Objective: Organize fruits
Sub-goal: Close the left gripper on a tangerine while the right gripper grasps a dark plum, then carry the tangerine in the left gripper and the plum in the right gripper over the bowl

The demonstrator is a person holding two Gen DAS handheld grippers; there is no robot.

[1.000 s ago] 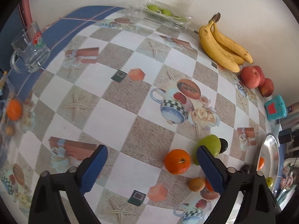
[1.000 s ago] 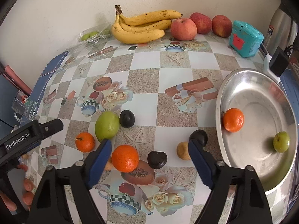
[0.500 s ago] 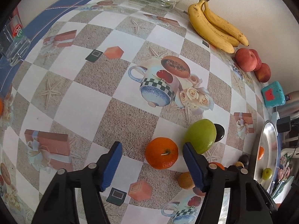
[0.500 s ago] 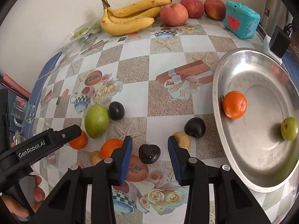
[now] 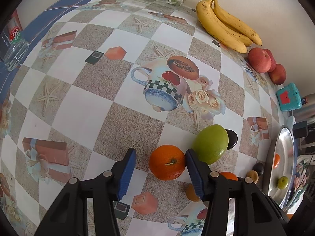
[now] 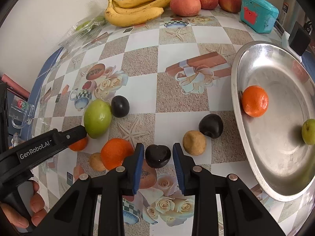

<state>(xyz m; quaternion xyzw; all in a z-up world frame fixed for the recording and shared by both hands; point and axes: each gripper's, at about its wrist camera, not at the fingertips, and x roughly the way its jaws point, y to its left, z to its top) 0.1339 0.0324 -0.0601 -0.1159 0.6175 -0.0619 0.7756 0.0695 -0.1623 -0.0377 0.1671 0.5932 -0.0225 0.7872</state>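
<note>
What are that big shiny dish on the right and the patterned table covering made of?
The dish looks like polished metal, probably steel or aluminium: silvery, with blurred reflections of the orange lying in it. The table covering seems to be printed plastic or oilcloth: flat pictures of cups, roses and starfish and a faint sheen, though the frames cannot confirm it.

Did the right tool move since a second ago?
Yes. The right tool came down toward the tablecloth, its jaws closing around the dark heart-shaped fruit.
</note>
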